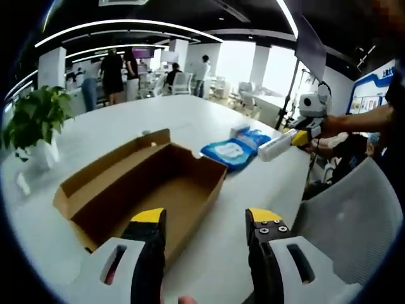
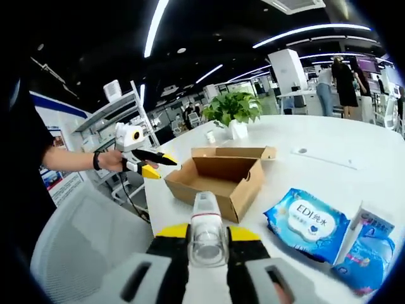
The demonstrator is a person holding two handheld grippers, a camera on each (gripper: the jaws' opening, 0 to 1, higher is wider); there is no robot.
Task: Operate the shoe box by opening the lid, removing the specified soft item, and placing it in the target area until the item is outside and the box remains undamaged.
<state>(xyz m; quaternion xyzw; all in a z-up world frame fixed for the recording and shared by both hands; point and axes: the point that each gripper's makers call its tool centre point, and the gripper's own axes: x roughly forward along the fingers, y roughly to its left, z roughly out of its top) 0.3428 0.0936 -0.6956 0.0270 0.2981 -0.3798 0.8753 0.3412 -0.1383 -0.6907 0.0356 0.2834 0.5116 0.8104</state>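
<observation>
Shoe box (image 1: 142, 190) open on white worktop (image 1: 190, 114), lid flap back, inside looks empty. Near box corner close to worktop edge; bare worktop beyond box twd plant (image 1: 35, 120). Blue soft pack (image 2: 308, 221), reads "EDI" + Chinese chars, lies on worktop just beside box. Second blue pack w/ white carton (image 2: 370, 244) cut off at frame edge. Left tool (image 1: 205, 221) jaws apart, nothing between. Right tool (image 2: 207, 235) clamped on clear plastic bottle (image 2: 206, 231); label not legible.

Light: bright ceiling strips (image 1: 126, 25), daylit windows (image 1: 278, 66) | glare: pale counter (image 1: 190, 117) | edges: strong fisheye bending | focus: mostly sharp
</observation>
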